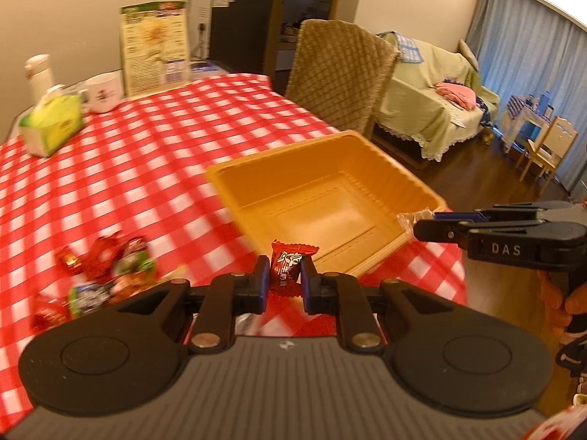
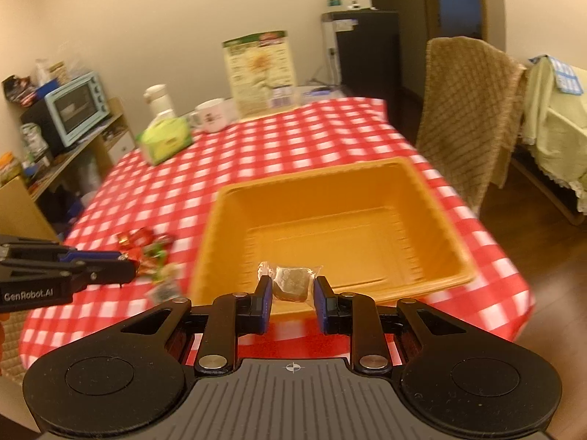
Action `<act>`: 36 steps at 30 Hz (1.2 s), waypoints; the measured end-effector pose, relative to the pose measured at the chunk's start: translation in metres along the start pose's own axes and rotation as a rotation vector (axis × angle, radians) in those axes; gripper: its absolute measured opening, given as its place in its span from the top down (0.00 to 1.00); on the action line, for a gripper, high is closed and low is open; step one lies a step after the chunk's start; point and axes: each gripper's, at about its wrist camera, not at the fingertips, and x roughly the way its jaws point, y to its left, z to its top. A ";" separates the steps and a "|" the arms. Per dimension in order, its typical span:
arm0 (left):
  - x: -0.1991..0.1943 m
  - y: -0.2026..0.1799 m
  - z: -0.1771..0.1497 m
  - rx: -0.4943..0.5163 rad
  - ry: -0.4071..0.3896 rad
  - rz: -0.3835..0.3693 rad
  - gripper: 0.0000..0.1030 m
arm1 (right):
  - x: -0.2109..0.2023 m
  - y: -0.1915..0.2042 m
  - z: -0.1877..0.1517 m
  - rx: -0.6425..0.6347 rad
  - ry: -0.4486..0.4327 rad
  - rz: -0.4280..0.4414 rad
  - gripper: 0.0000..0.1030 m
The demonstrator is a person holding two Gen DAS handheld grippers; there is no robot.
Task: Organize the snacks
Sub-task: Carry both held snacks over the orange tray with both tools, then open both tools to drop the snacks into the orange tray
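We have a snack in each claw and none yet in the tray (image 2: 330,201), which sits bare on the bench (image 1: 146,154). Our left claw (image 1: 285,275) is clenched on a red candy (image 1: 288,266), just short of the tray's near rim. Our right claw (image 2: 292,286) grips a dark sweet (image 2: 291,278) in clear wrap at that rim. A heap of snacks (image 1: 99,275) still waits left of the tray, so we judge the job barely begun.
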 end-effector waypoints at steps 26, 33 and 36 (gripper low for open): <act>0.116 -0.056 0.040 -0.057 0.105 0.062 0.82 | 0.044 -0.097 0.032 0.020 0.043 0.057 0.76; 0.116 -0.054 0.036 -0.071 0.120 0.081 0.75 | 0.048 -0.105 0.034 0.026 0.051 0.072 0.76; 0.109 -0.053 0.034 -0.082 0.119 0.093 0.69 | 0.051 -0.106 0.035 0.025 0.057 0.082 0.76</act>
